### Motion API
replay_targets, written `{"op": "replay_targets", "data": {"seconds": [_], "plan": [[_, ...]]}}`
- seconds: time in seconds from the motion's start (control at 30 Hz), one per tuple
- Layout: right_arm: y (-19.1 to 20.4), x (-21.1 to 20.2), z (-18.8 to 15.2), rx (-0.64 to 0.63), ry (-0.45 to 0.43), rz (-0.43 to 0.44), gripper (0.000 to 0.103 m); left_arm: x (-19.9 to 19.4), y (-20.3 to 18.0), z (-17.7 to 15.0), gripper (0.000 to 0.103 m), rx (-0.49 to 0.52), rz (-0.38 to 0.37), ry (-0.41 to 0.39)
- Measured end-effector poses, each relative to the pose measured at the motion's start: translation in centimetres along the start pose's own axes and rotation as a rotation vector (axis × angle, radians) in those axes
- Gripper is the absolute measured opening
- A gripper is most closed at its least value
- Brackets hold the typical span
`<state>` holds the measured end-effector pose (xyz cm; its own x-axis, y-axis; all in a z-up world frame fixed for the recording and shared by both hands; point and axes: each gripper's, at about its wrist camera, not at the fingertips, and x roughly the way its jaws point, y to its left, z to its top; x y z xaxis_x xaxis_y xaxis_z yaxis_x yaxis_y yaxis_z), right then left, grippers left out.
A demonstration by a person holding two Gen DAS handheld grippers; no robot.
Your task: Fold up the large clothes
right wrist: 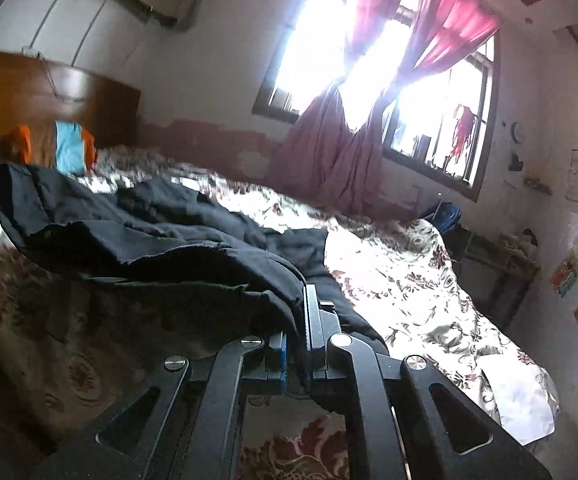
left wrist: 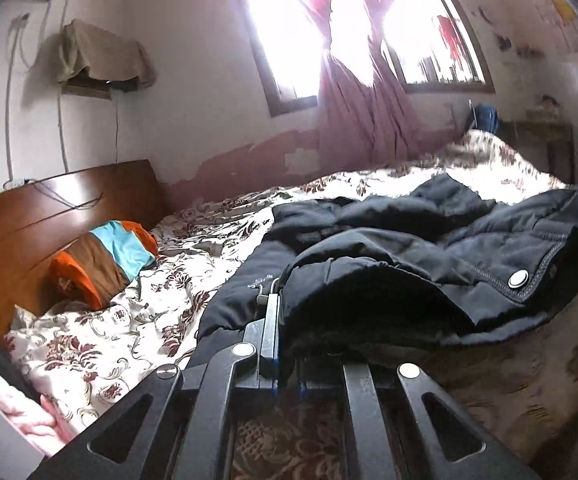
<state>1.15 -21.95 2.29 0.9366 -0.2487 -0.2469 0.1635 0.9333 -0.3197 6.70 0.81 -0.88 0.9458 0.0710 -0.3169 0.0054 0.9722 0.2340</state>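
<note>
A large black padded jacket (left wrist: 389,252) with a silver snap lies on the floral bedspread (left wrist: 137,320). My left gripper (left wrist: 285,308) is shut on a near edge of the jacket and lifts it off the bed. Its right finger is hidden under the cloth. In the right wrist view the same jacket (right wrist: 161,236) stretches away to the left. My right gripper (right wrist: 299,312) is shut on another near edge of it, with cloth pinched between the fingers.
A wooden headboard (left wrist: 29,216) stands at the left with an orange, brown and blue pillow (left wrist: 105,260) against it. A window with pink curtains (left wrist: 353,80) is behind the bed. A dark side table (right wrist: 501,264) stands by the far right wall.
</note>
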Motion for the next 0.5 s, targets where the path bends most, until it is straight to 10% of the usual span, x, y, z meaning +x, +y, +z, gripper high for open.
{"op": "replay_targets", "data": {"seconds": [0.5], "plan": [[-3.9, -7.5, 4.7, 0.038, -0.242, -0.098, 0.005, -8.3, 1.5, 6.3, 0.006, -0.015, -0.036, -0.193]]}}
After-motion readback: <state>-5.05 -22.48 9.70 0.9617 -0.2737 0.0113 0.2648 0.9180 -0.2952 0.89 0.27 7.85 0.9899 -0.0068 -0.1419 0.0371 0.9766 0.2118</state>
